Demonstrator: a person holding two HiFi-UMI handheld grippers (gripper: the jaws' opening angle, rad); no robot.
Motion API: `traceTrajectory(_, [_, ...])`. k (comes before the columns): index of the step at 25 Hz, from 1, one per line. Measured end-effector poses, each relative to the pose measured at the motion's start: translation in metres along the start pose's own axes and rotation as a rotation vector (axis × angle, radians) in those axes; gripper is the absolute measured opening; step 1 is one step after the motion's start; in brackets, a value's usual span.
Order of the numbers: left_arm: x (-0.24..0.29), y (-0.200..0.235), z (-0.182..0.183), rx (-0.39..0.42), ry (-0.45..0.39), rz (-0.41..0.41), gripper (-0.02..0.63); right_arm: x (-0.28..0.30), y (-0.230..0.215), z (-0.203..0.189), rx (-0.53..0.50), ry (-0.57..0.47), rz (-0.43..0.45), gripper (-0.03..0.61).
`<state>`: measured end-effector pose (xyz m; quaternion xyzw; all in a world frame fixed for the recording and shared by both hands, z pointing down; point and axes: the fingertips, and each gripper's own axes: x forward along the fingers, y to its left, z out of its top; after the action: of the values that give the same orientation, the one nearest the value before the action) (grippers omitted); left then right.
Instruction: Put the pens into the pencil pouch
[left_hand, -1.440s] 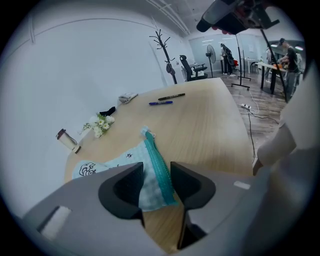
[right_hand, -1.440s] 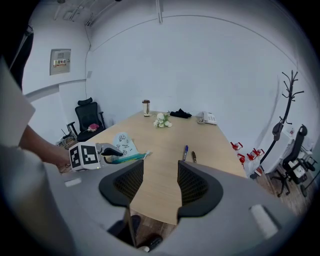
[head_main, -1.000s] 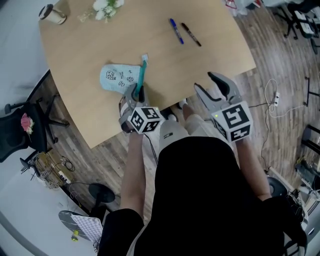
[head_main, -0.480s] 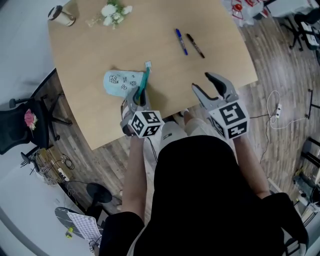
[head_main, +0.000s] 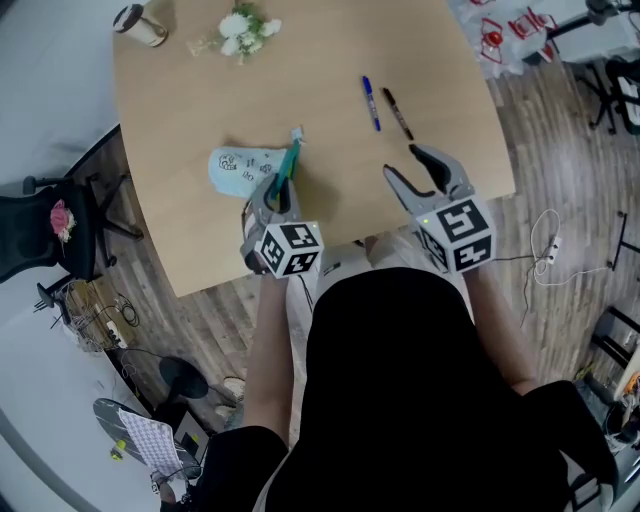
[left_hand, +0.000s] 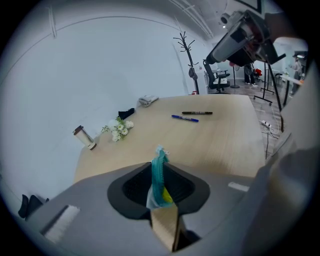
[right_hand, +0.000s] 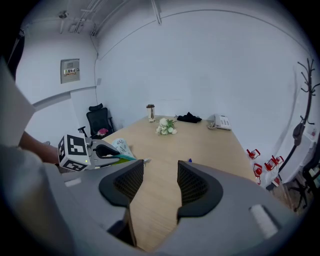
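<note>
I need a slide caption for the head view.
Left claw, jaws just closing, pinches the pencil pouch; right claw open, short of blue pen and black pen.

Left gripper view: only the teal zipper edge of the pencil pouch (left_hand: 159, 182) shows, its body buried behind the left gripper (left_hand: 159, 170). Right gripper view: the blue pen (right_hand: 189, 161) barely peeks past the right gripper (right_hand: 160, 167).

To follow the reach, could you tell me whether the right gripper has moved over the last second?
Yes. The right gripper has moved forward over the table, closer to the black pen, with its jaws open.
</note>
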<state>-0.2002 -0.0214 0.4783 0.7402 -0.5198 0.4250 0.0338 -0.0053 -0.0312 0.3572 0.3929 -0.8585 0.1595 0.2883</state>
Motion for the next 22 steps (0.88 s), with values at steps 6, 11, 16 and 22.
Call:
traceTrajectory(6, [0.003, 0.007, 0.011, -0.066, 0.011, 0.036, 0.066, 0.015, -0.017, -0.001, -0.012, 0.017, 0.036, 0.198])
traceTrajectory(11, [0.003, 0.010, 0.019, -0.100, 0.030, 0.060, 0.064, 0.032, -0.034, -0.006, -0.003, 0.041, 0.048, 0.196])
traceTrajectory(16, [0.002, 0.013, 0.028, -0.123, 0.057, 0.075, 0.064, 0.055, -0.046, -0.017, 0.021, 0.072, 0.076, 0.196])
traceTrajectory(22, [0.003, 0.011, 0.038, -0.156, 0.072, 0.077, 0.064, 0.085, -0.056, -0.034, 0.053, 0.109, 0.098, 0.195])
